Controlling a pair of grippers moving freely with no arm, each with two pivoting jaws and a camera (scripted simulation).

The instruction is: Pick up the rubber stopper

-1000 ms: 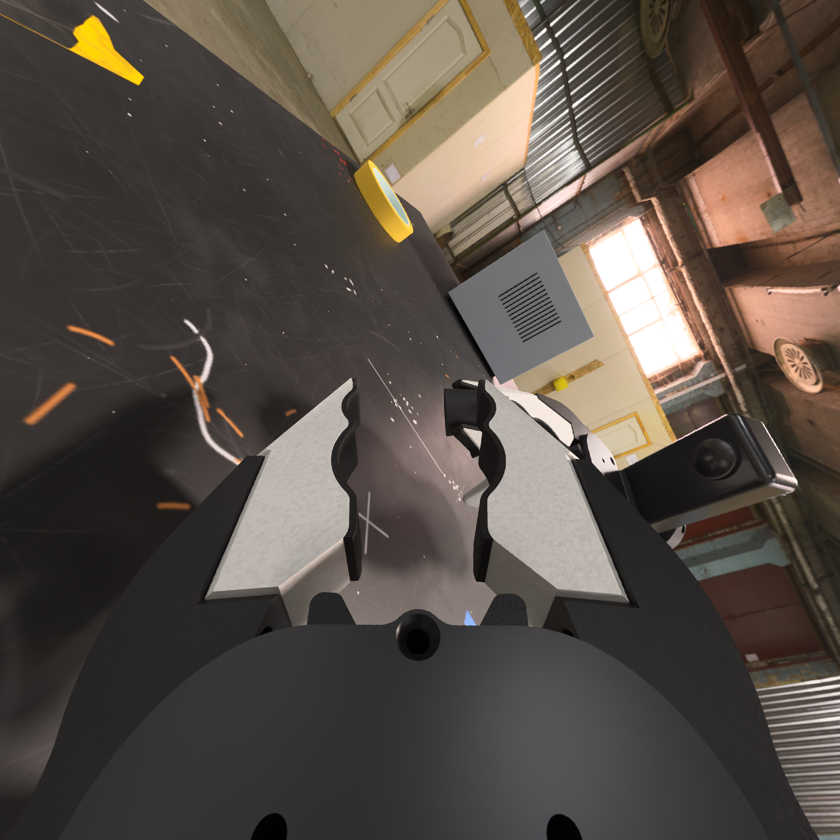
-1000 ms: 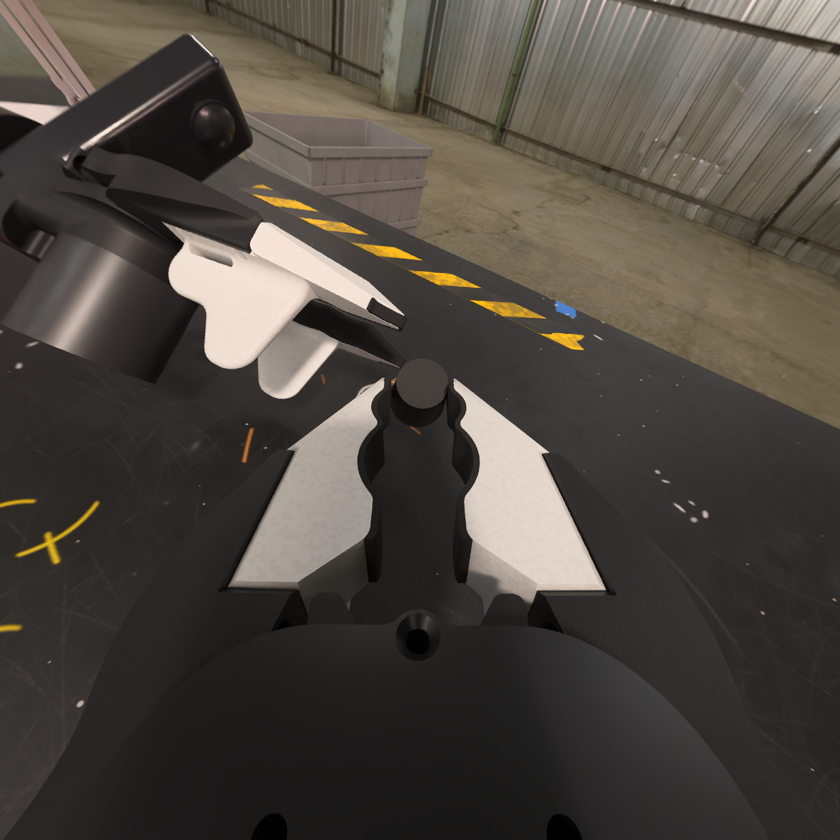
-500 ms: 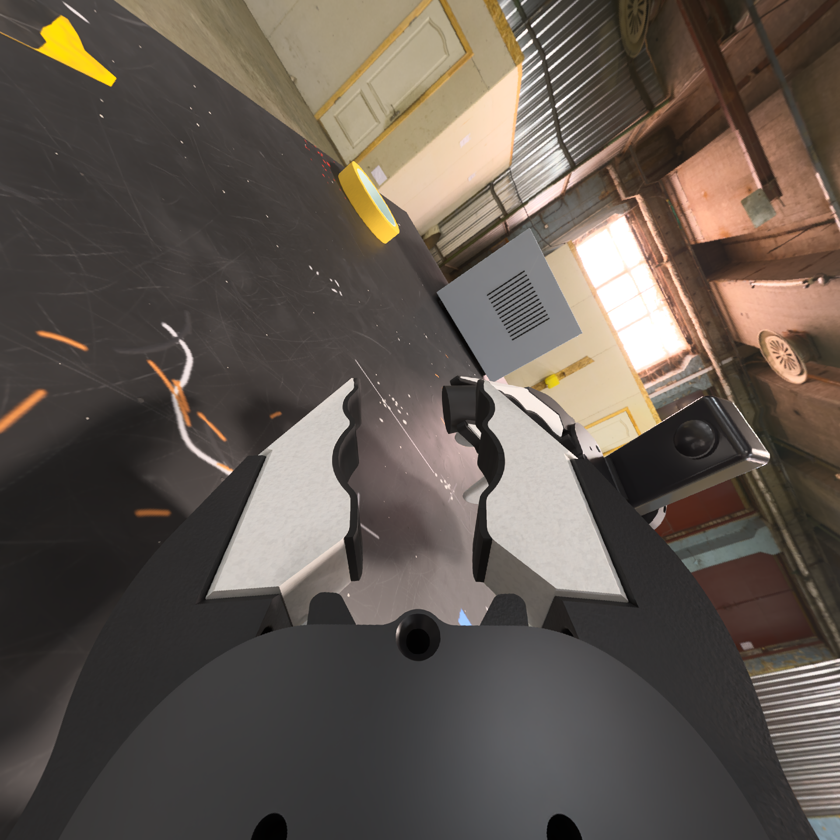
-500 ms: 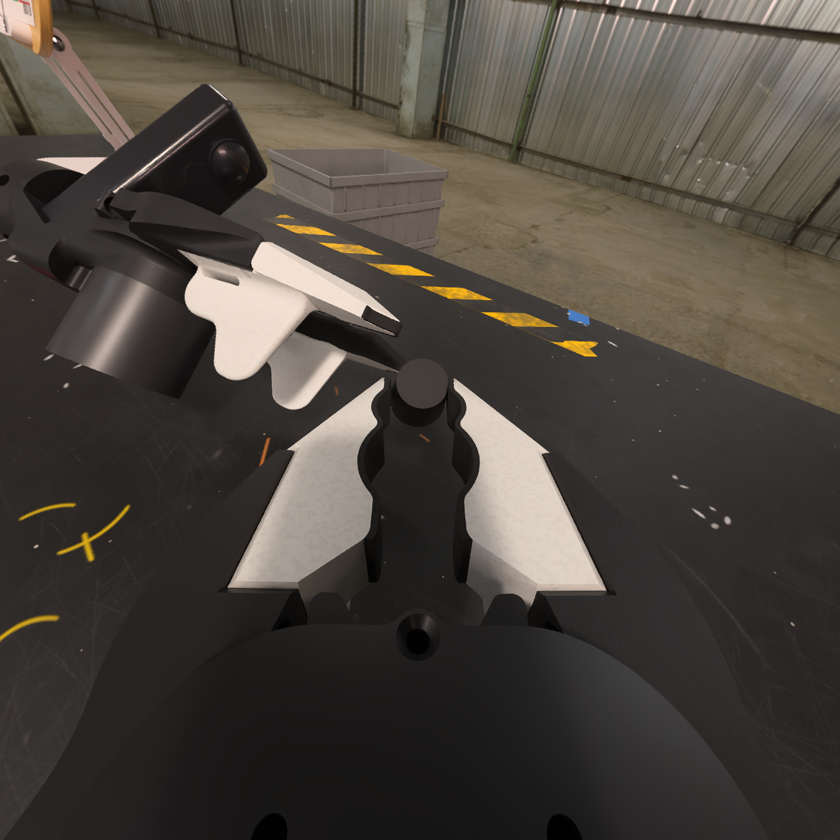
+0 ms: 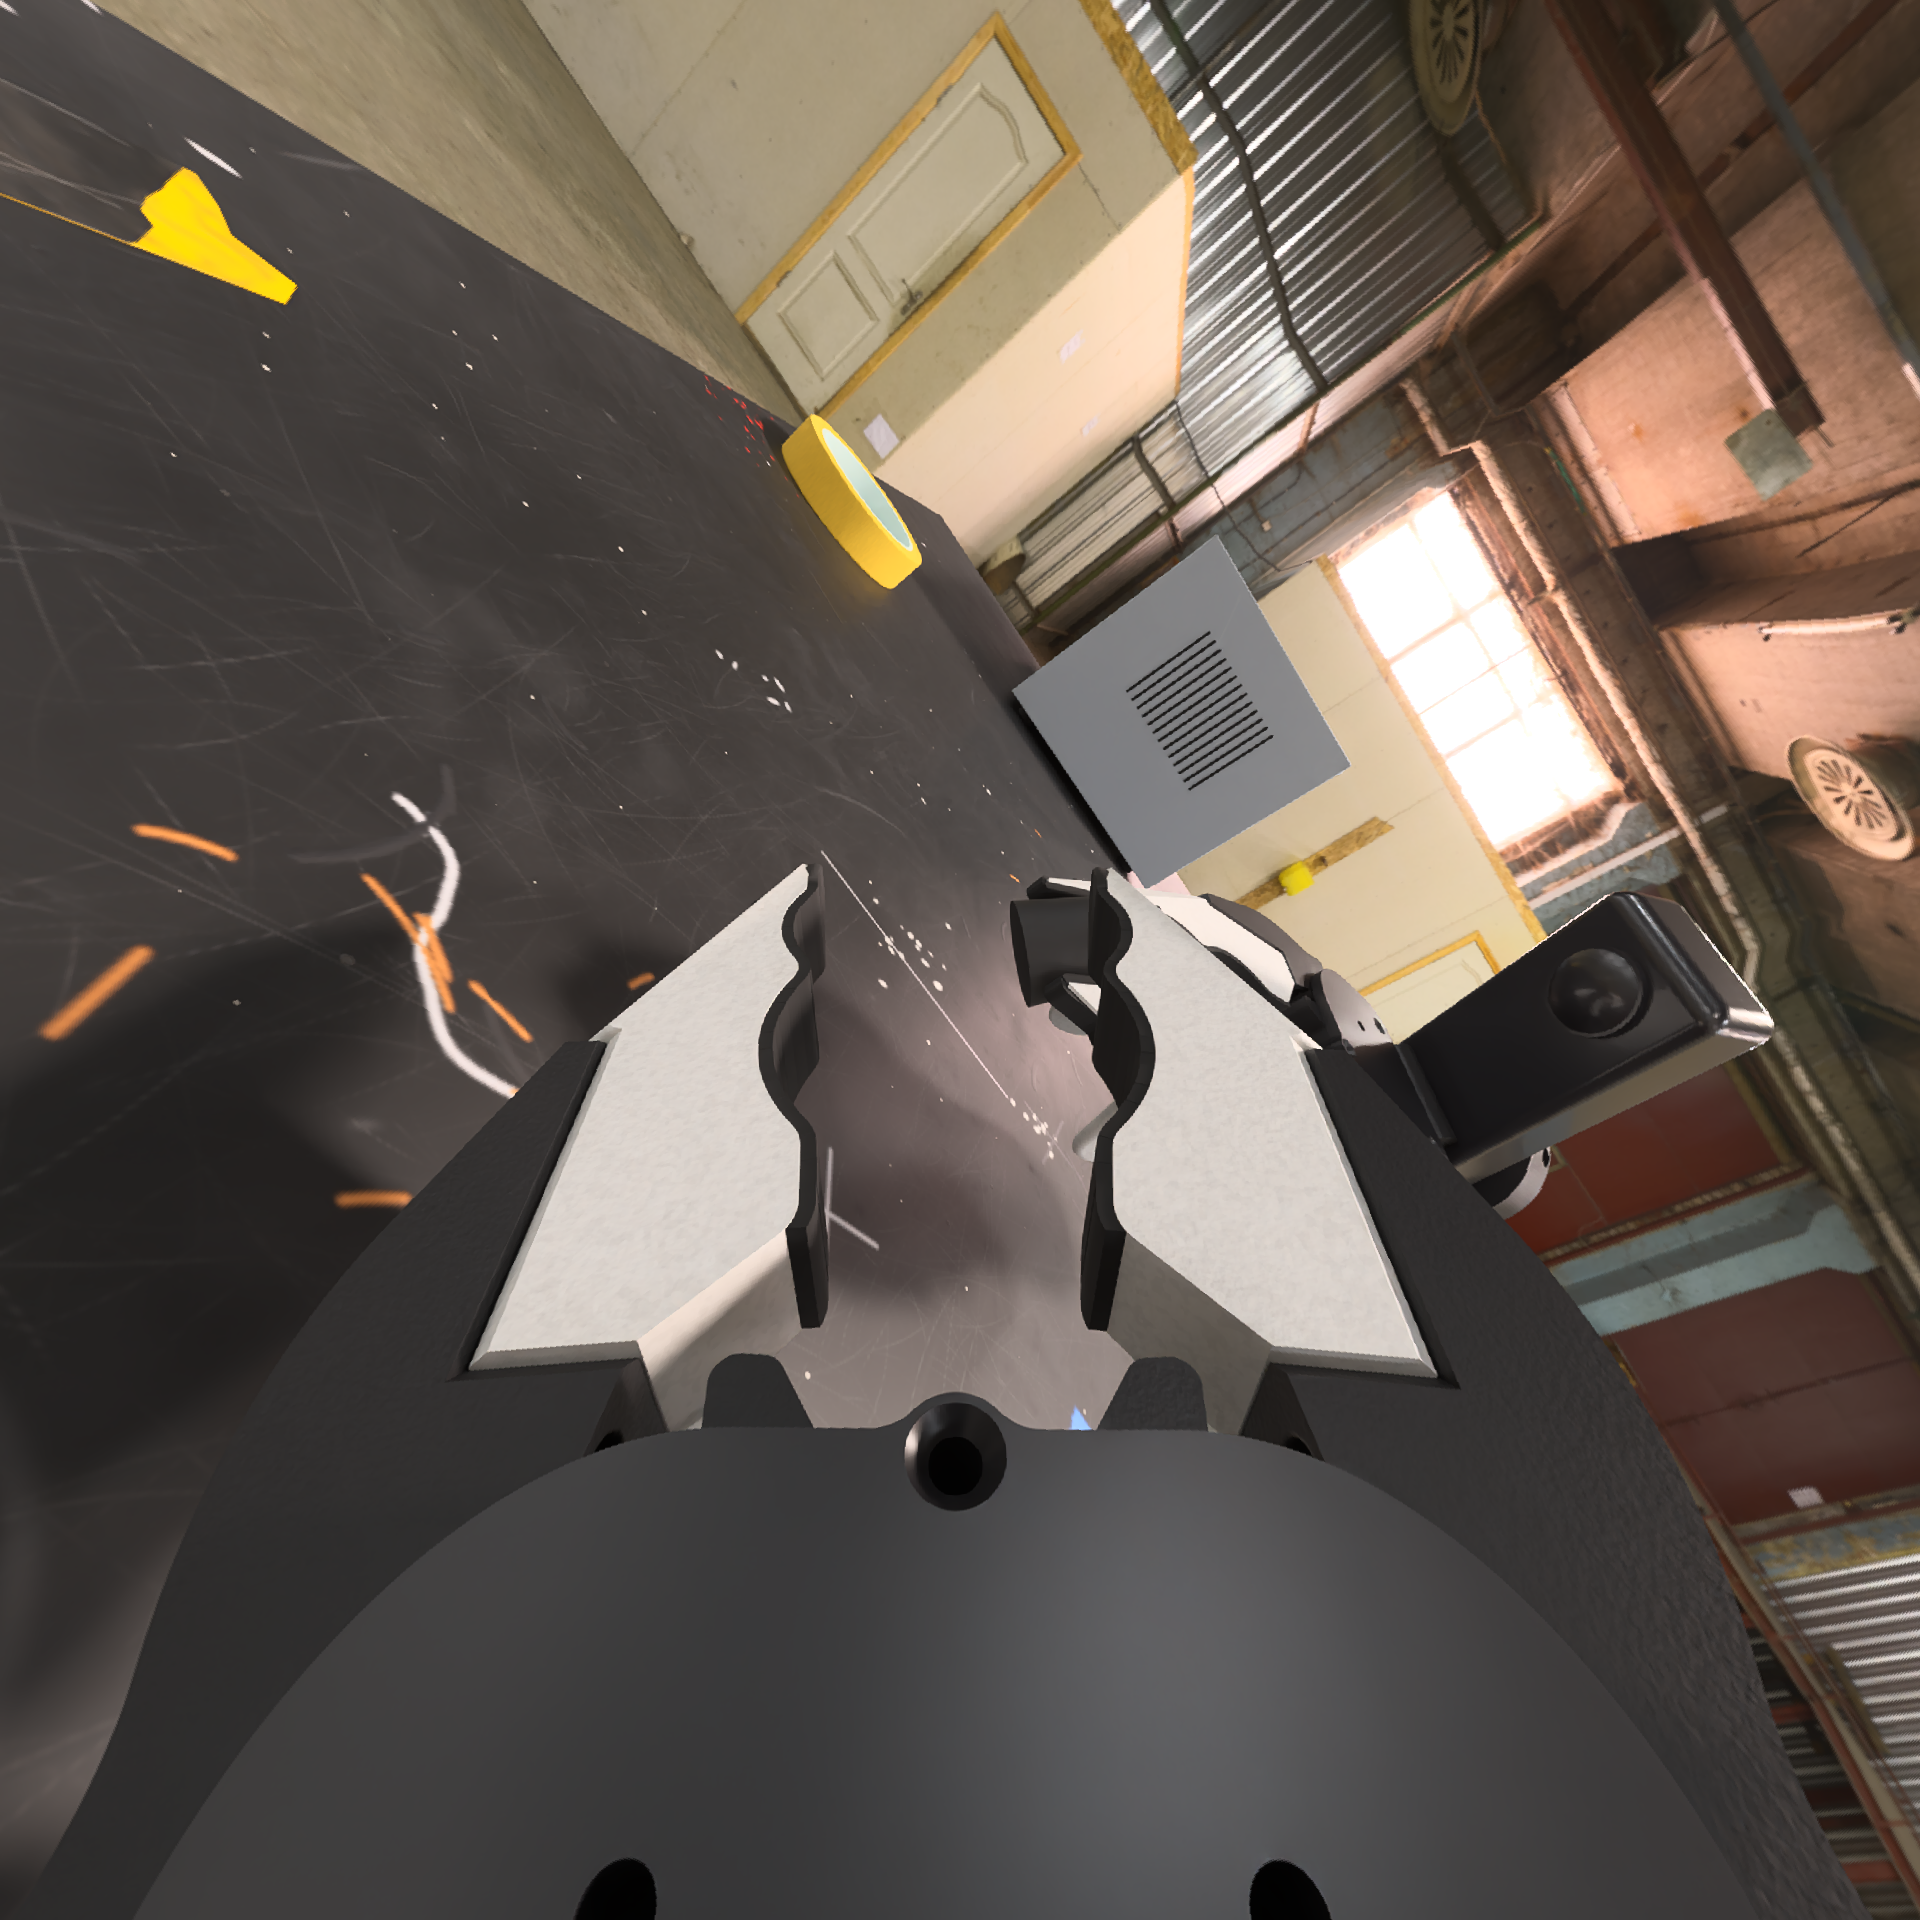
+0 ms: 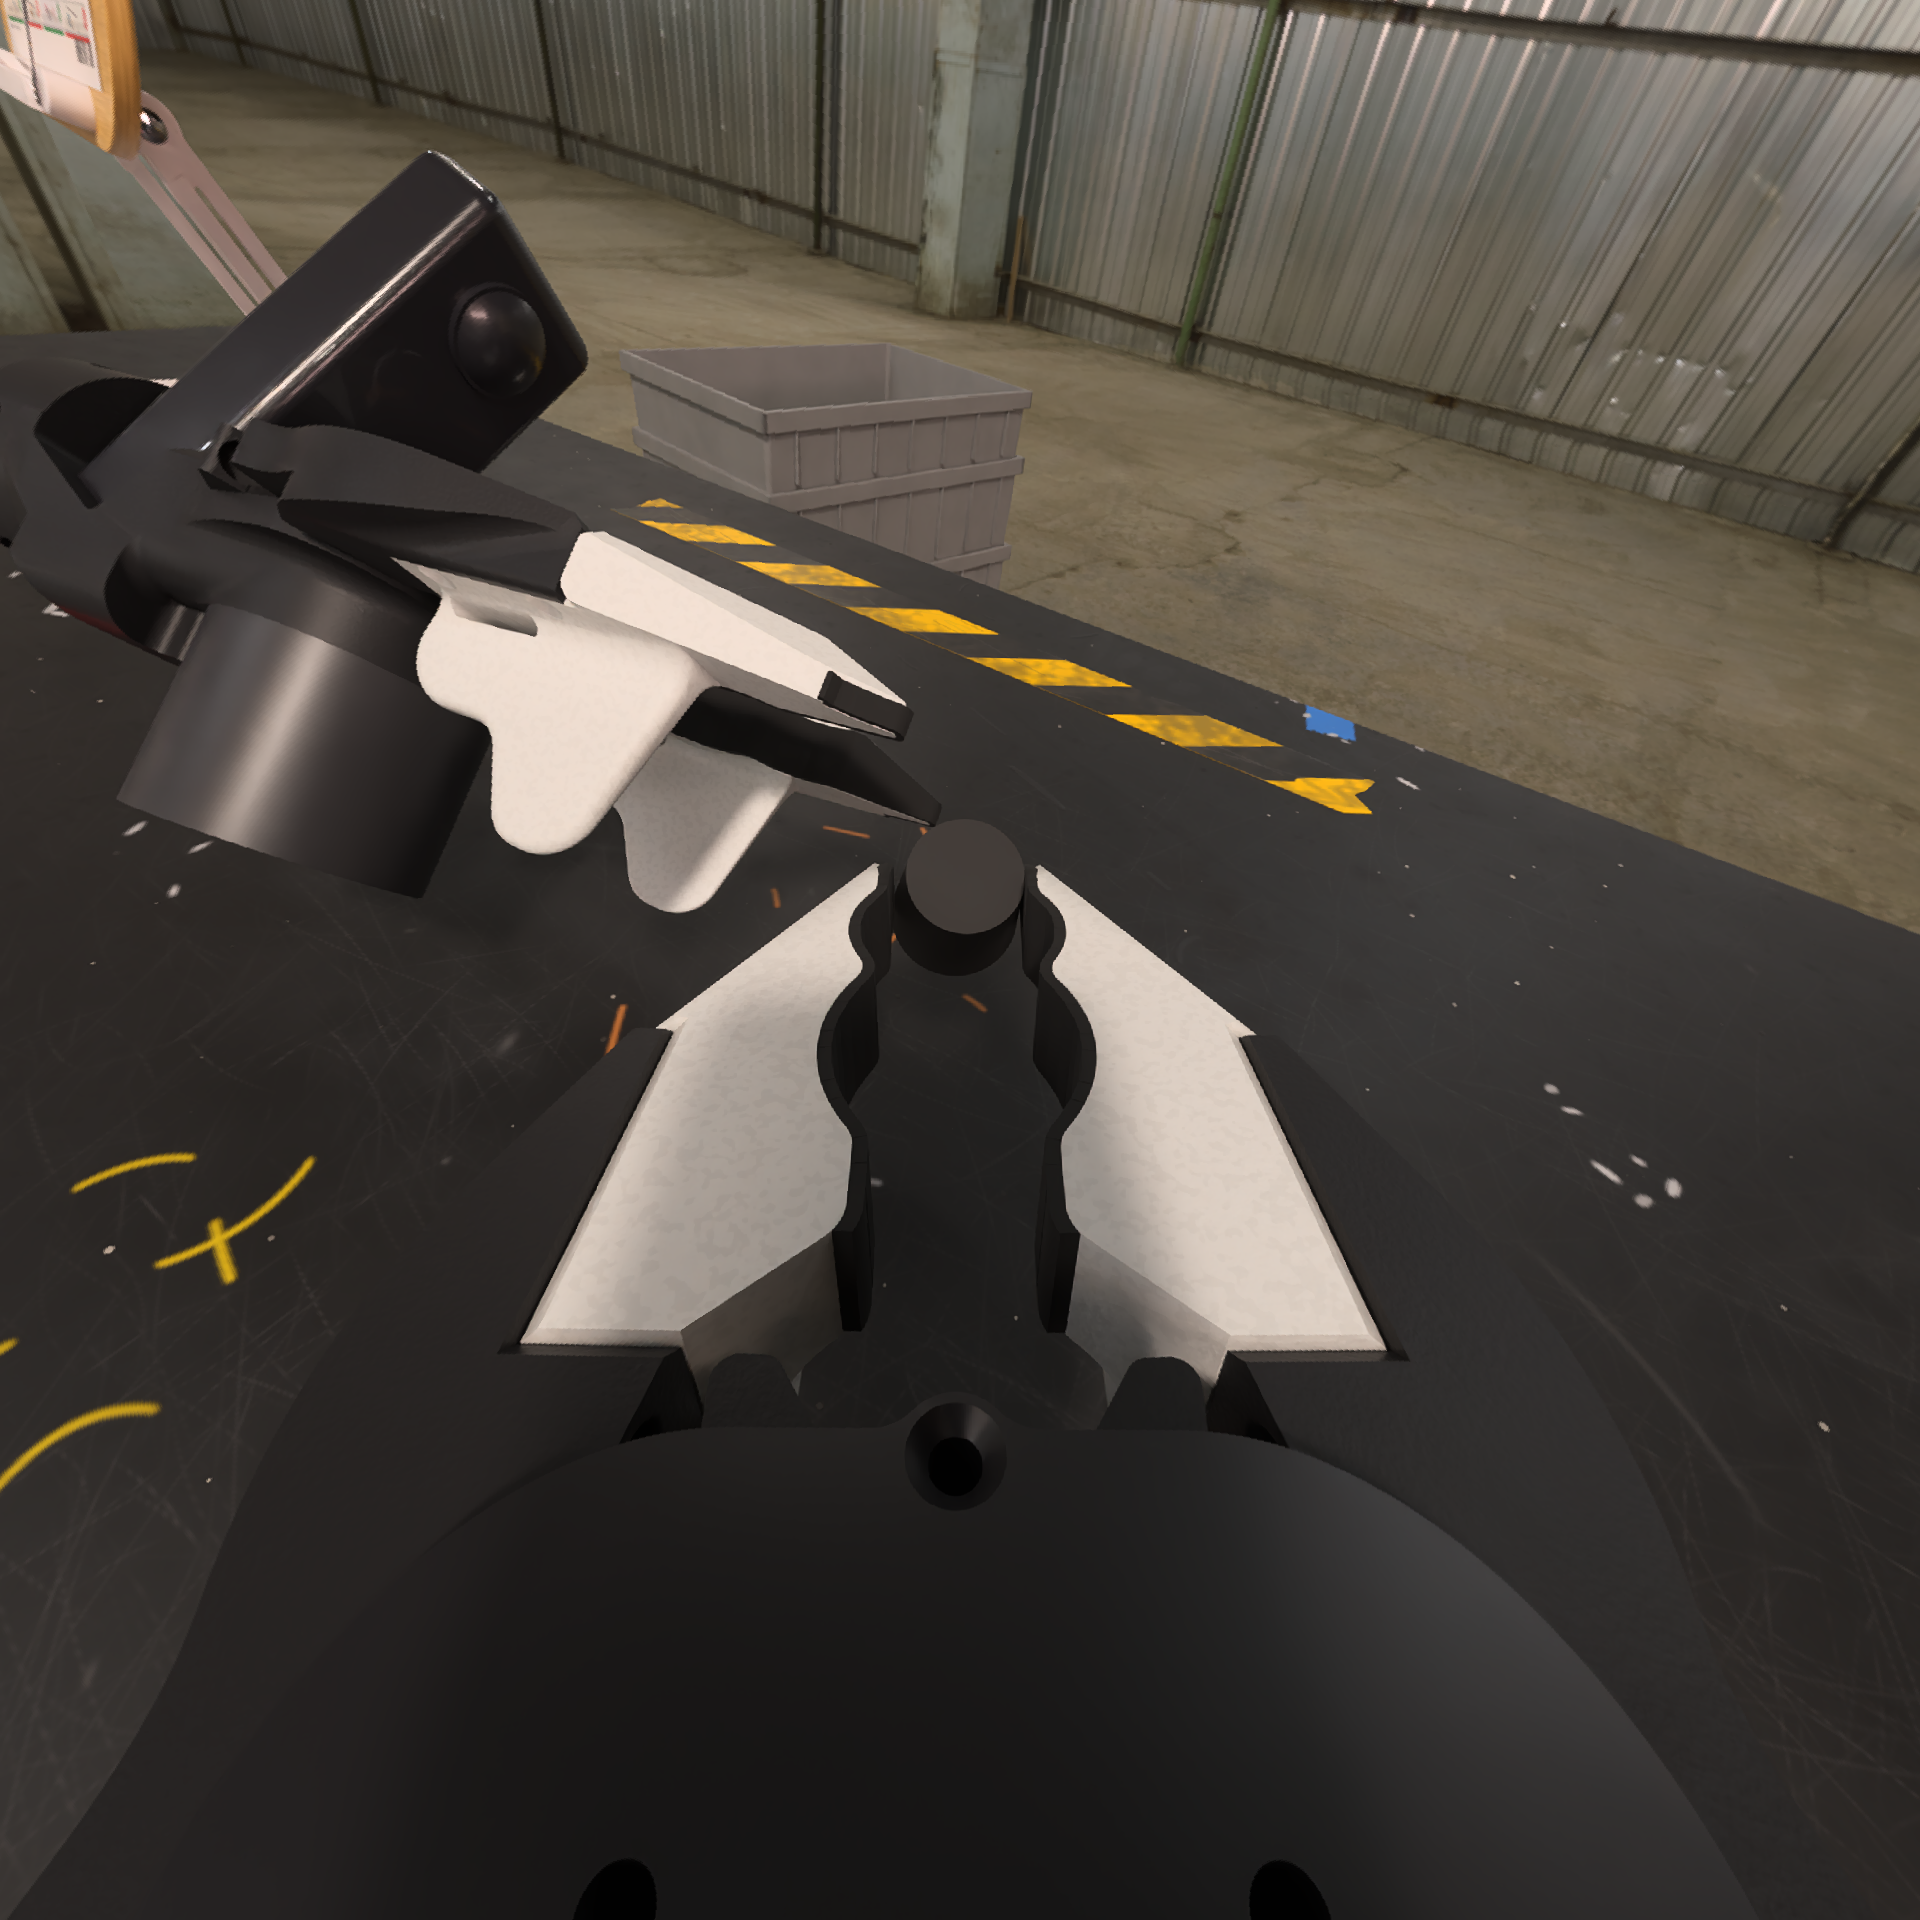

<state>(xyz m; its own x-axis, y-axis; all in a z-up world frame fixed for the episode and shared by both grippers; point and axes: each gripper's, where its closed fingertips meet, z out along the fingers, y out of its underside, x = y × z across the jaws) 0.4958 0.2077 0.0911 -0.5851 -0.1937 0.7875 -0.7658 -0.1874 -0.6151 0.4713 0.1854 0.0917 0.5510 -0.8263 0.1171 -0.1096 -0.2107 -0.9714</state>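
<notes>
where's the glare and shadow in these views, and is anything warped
Left wrist view: blown-out window, soft sheen on the table between the open left gripper, horizon tilted and walls bowed. Right wrist view: even, glare-free light, dark rubber stopper barely separating from the tabletop.

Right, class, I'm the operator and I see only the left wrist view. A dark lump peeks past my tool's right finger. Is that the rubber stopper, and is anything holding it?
Observer: Yes. The right wrist view shows the rubber stopper pinched at the very tips of the right tool, with its round face toward that camera.
Operator: How close is my tool to it?
Observer: The left tool is open and its lower fingertip is just beside the stopper. I cannot tell if they touch.
Operator: Anything behind them?
Observer: Stacked grey crates stand beyond the table edge.
</notes>
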